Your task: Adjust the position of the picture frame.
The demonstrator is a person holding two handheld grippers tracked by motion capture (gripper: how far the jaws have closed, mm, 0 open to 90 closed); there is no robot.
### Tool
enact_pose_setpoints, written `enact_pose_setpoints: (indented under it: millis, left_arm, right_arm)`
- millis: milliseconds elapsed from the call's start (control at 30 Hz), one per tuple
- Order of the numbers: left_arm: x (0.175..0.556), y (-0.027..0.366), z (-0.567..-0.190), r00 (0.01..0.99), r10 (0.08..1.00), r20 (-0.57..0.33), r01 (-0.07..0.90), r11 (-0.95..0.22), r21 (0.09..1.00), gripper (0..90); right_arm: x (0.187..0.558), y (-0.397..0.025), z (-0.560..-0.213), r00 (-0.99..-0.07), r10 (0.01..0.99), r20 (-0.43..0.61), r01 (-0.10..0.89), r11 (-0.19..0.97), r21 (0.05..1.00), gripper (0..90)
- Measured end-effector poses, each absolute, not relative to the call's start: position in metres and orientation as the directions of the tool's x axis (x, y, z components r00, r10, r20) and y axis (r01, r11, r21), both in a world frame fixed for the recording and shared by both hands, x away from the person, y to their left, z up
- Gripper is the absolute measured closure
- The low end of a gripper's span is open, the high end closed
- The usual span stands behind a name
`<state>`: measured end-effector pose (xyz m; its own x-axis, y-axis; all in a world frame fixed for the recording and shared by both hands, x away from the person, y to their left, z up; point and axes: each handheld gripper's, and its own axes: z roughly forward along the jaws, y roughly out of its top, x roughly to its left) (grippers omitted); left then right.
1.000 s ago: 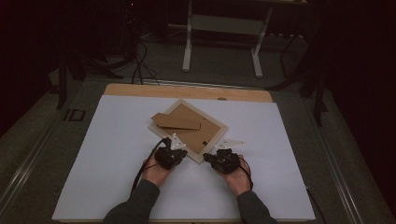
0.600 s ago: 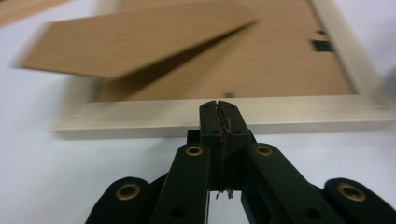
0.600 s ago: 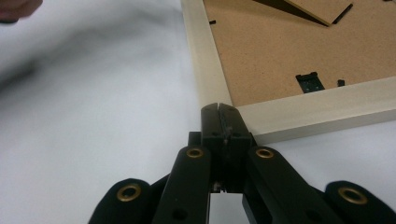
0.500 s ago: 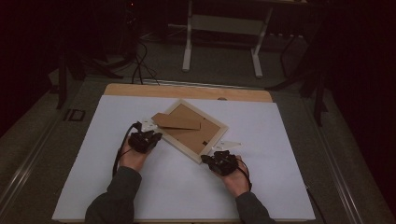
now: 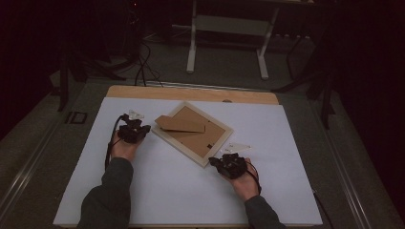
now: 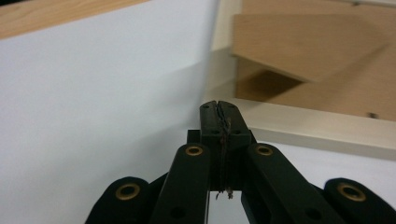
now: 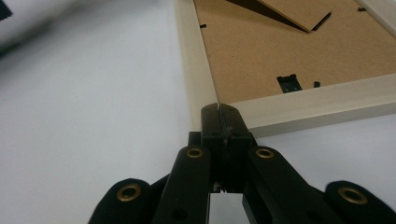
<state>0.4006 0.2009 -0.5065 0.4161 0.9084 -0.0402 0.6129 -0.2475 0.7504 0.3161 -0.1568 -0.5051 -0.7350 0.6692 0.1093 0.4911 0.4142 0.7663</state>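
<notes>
High view: pale-edged picture frame (image 5: 193, 130) lies face down, skewed.

Black tongs (image 6: 219, 109) (brass rivets), trailing cables, grey sleeves (image 5: 107, 195).

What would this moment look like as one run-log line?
left gripper: shut, beside picture frame | right gripper: shut, at frame corner | frame: face-down on table

The left gripper (image 6: 219, 109) has its black jaws pressed together with nothing between them, tips just short of the picture frame's (image 6: 317, 126) pale wooden edge. Beyond that edge lies the frame's brown backing board (image 6: 345, 93), its easel stand (image 6: 303, 44) raised above it. White table cover (image 6: 93, 102) lies beside the frame.
</notes>
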Motion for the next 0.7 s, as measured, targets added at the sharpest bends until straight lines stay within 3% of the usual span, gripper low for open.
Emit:
enact_pose_setpoints:
  millis: [700]
  left_arm:
    - [0.437, 0.191, -0.528, 0.323, 0.943, -0.075, 0.678, -0.175, 0.714, 90.0]
  right_arm:
    - [0.312, -0.184, -0.502, -0.727, 0.678, 0.110, 0.482, 0.389, 0.785, 89.1]
